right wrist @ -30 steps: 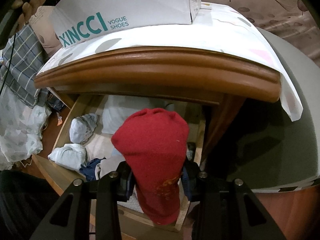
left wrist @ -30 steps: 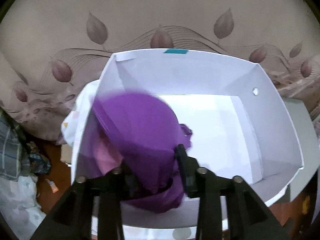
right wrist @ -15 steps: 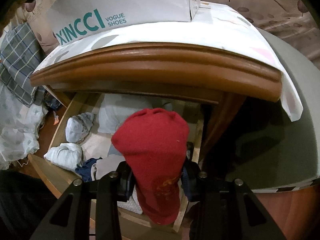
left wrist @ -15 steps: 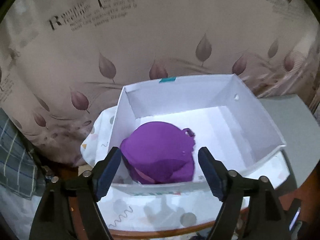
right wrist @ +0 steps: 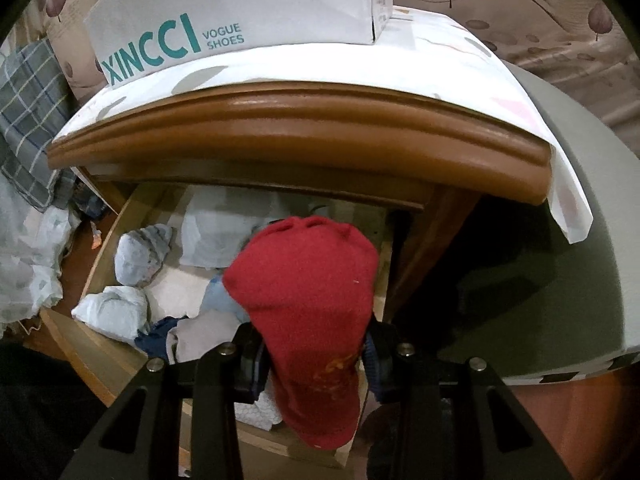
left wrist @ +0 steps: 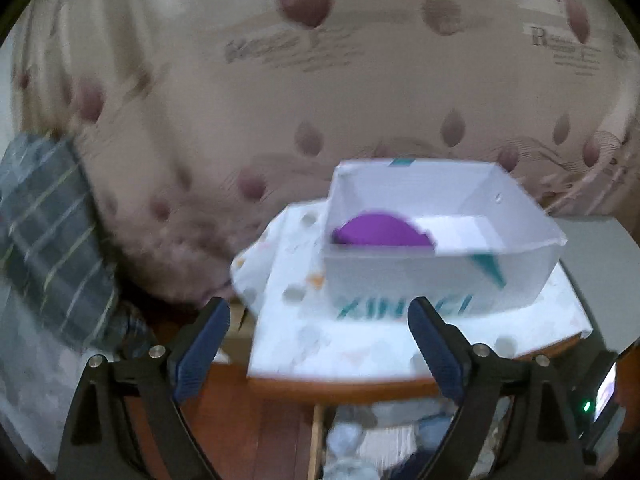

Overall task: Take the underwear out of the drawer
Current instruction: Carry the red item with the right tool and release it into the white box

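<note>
The purple underwear (left wrist: 382, 229) lies in the left part of the white XINCCI shoe box (left wrist: 516, 280) on the nightstand. My left gripper (left wrist: 318, 320) is open and empty, drawn back in front of the box. My right gripper (right wrist: 316, 354) is shut on red underwear (right wrist: 308, 300) and holds it above the open wooden drawer (right wrist: 100, 256). The drawer holds several rolled pale-blue and white garments (right wrist: 142, 254). The box also shows in the right wrist view (right wrist: 240, 8).
The nightstand top (right wrist: 304, 120) is wood with a white patterned cloth (left wrist: 292, 320) under the box. A plaid cloth (left wrist: 44, 232) hangs at the left. A leaf-patterned bedspread (left wrist: 320, 100) fills the background. A grey surface (right wrist: 580, 240) lies at the right.
My left gripper let go of the purple underwear in the box, opened, and pulled back and down. My right gripper stayed shut on the red underwear and hardly moved.
</note>
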